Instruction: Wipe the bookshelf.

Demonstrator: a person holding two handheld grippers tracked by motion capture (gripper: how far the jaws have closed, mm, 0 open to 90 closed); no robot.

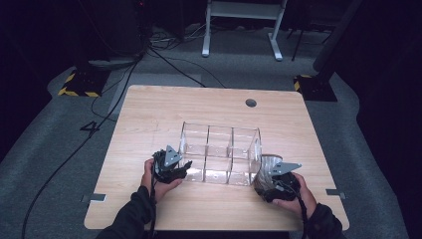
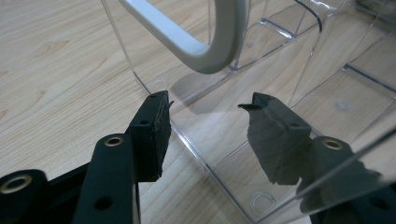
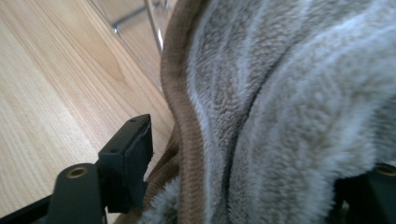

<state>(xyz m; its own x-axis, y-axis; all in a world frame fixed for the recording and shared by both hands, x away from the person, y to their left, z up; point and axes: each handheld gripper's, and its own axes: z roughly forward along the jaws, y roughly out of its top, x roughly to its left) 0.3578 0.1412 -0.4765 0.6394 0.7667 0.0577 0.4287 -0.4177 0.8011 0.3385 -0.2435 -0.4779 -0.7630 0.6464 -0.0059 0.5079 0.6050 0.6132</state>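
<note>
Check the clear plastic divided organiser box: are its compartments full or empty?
Empty: the clear plastic divided organiser box shows bare bottoms in every compartment; the grey fleece cloth lies outside, beside its right wall.

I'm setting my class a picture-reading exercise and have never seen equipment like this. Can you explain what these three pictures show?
A person at a light wooden table holds a black two-jaw tool in each hand. The wide picture looks down from above. The other two come from cameras riding on the tools. On the table stands a clear plastic box with six compartments. The left tool has its open jaws astride one wall of it. A fluffy grey-and-brown cloth lies between the spread jaws of the right tool.
</note>
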